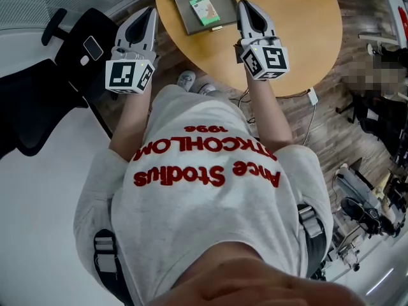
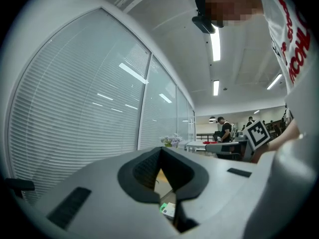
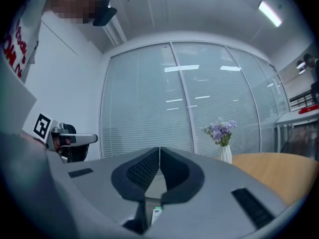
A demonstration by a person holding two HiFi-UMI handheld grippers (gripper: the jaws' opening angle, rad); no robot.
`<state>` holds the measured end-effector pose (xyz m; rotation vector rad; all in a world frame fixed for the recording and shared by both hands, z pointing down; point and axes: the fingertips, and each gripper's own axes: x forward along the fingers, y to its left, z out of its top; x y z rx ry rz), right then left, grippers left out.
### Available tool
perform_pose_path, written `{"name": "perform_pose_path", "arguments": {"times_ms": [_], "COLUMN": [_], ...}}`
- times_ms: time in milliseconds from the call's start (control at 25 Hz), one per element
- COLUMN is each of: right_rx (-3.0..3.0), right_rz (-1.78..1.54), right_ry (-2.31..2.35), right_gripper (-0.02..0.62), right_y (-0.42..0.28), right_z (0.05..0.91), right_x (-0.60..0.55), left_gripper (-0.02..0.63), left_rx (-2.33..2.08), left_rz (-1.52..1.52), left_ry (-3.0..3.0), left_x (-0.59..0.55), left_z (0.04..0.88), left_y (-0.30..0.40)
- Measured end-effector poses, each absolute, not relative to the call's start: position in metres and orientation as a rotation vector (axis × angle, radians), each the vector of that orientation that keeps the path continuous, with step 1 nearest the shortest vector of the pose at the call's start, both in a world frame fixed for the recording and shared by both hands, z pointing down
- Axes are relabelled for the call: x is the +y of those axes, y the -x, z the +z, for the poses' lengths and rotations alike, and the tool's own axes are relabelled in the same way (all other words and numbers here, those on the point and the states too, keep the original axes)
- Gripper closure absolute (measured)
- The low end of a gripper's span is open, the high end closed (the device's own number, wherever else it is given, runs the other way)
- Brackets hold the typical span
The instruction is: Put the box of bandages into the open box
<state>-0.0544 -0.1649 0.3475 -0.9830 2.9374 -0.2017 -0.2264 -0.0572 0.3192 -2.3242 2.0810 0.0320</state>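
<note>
A green and white box of bandages (image 1: pixel 204 9) lies inside the open grey box (image 1: pixel 185 23) at the near edge of the round wooden table (image 1: pixel 293 24). My left gripper (image 1: pixel 151 11) hangs off the table's left edge, jaws together and empty. My right gripper (image 1: pixel 245 6) hovers just right of the open box, also shut with nothing in it. Through the gap under the jaws, the bandage box (image 2: pixel 168 209) shows in the left gripper view, and the bandage box (image 3: pixel 156 214) shows in the right gripper view. Both sets of jaws point up and forward, away from the table top.
A black office chair (image 1: pixel 38 101) stands at the left. A cable and adaptor (image 1: pixel 312 97) lie on the wood floor by the table. A vase of purple flowers (image 3: pixel 222 133) stands on the table by the blinds. People (image 2: pixel 225 128) stand far off.
</note>
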Motion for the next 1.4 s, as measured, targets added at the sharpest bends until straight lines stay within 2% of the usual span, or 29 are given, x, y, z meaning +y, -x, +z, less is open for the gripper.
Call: {"name": "perform_pose_path", "arguments": {"times_ms": [480, 1400], "right_rx": [2.810, 2.545], "right_rz": [-0.122, -0.147], "right_ry": [1.077, 1.495], "right_gripper": [0.586, 0.586], "right_y": [-0.018, -0.156], "right_z": [0.308, 0.291], "right_x": [-0.141, -0.112], "left_gripper": [0.600, 0.600], "left_rx": [1.993, 1.598], "left_rz": [0.075, 0.071], "left_ry": [2.402, 2.704], "left_x": [-0.061, -0.111], "left_z": [0.306, 0.310], "left_y": [0.181, 0.067]}}
